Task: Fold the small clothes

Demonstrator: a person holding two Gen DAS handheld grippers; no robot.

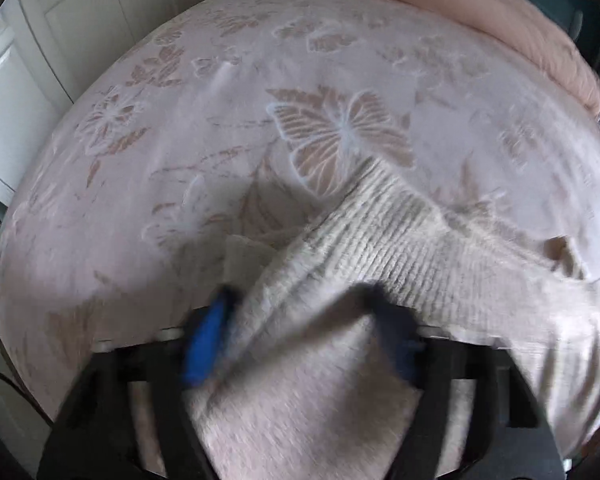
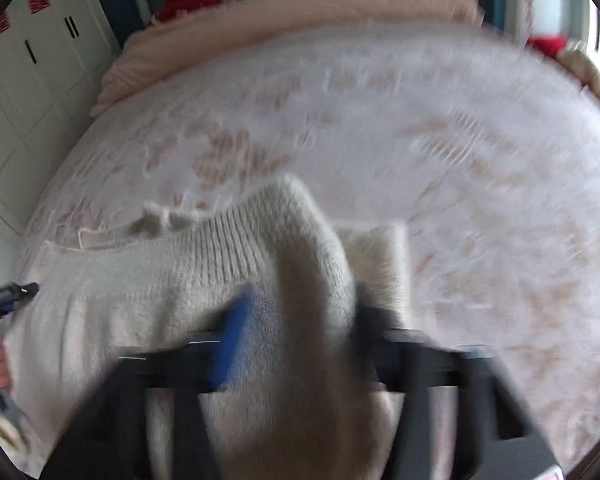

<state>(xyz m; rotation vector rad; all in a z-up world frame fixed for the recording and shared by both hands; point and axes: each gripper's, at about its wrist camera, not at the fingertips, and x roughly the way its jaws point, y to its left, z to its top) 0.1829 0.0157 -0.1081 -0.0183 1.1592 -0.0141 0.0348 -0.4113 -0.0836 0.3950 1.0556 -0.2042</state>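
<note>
A cream knitted sweater [image 1: 400, 240] with a ribbed band lies across the near part of the bed. My left gripper [image 1: 300, 320] is shut on a bunched fold of it, which fills the space between the blue-padded fingers [image 1: 208, 340]. My right gripper [image 2: 300, 320] is shut on another fold of the same sweater [image 2: 172, 272], lifted over its fingers [image 2: 232, 344]. The left gripper shows in the right wrist view [image 2: 8, 296] at the sweater's far left edge. Both views are motion-blurred.
The bed is covered by a pale pink spread [image 1: 260, 80] with butterfly and leaf patterns. A rolled pink duvet [image 1: 500, 28] lies along the head. White cabinet doors [image 1: 28, 60] stand at the left. Red items [image 2: 188, 0] sit behind the duvet.
</note>
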